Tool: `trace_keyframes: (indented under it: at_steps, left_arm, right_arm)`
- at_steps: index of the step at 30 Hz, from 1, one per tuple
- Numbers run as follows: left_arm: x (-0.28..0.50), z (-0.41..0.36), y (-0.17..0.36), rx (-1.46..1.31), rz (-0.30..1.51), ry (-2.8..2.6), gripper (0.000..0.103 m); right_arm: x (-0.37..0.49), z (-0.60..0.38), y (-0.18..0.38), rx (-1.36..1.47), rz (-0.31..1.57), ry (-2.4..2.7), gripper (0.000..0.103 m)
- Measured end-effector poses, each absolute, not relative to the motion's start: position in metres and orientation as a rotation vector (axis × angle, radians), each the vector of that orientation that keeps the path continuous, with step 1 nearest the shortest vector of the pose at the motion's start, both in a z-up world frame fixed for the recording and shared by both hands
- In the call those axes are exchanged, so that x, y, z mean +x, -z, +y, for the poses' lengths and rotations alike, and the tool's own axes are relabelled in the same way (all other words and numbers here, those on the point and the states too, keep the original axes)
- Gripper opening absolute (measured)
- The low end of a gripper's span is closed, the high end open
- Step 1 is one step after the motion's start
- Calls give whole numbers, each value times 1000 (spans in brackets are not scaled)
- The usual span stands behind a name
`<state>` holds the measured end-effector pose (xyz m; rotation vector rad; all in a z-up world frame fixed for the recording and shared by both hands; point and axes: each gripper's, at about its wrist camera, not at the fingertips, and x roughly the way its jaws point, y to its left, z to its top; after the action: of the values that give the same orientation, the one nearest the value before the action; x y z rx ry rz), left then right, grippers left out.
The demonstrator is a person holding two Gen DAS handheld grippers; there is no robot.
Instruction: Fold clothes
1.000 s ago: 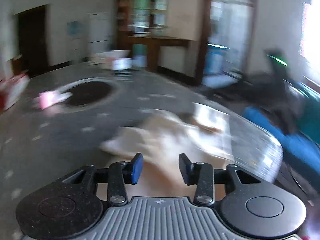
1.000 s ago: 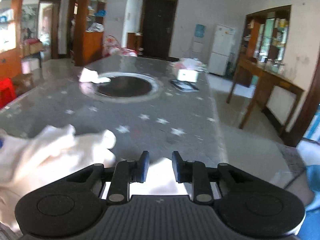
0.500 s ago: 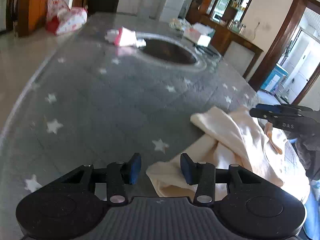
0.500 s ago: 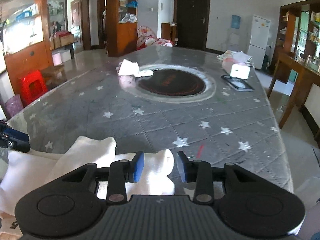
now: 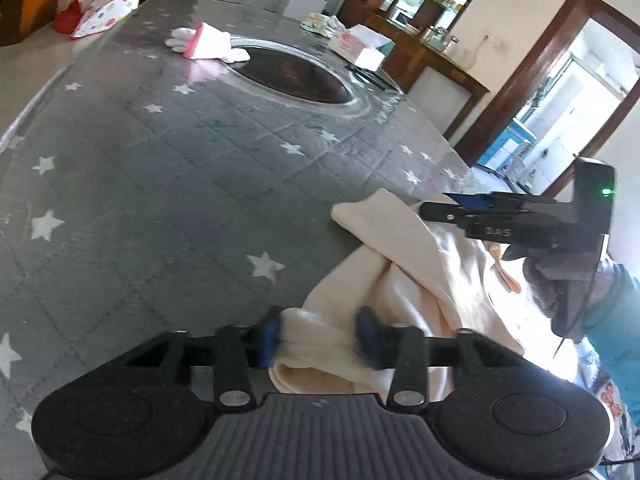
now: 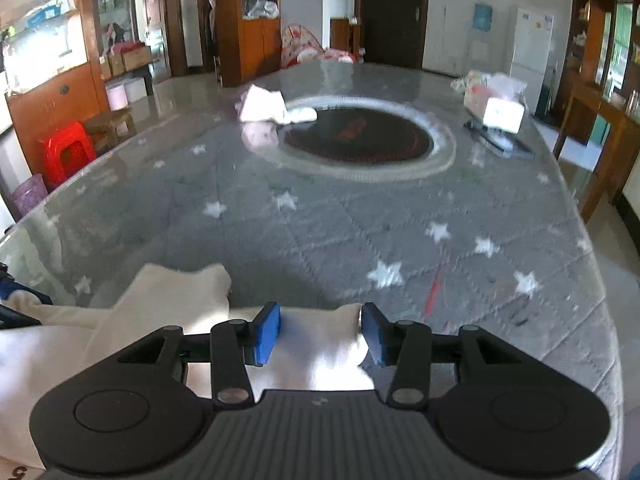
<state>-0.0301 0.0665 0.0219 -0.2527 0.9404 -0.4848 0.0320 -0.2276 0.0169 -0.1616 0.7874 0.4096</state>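
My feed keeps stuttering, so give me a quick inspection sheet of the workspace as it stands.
Surface: grey star-print table, dark round inset mid-table.
Job's things: cream garment crumpled at the near edge.
Clutter: pink-and-white cloth, tissue box, flat dark item.
Grippers: left gripper open, garment fold between fingers; right gripper open over cloth.
Cables: thin wire by the sleeve.
Surroundings: red stool, white fridge, wooden cabinets.
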Motion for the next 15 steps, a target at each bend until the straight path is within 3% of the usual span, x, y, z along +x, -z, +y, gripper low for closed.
trace_keyframes:
  at_steps: [2,4,7,15]
  left_arm:
    - [-31,64,-22,-245,934,496,25]
    - [-32,63,-26,-240,915,501,20]
    - [-36,61,-40,-234,850,517,18]
    - [-67,47,-77,-208,694,675,17]
  right_arm:
    - [30,-230,-15,-154,785,-416,33]
    - [26,-232,-18,-146,772,-422,17]
    - [20,-237,-26,-128,740,-429,10]
    - [-18,-267,-46,-62,673,-432,8]
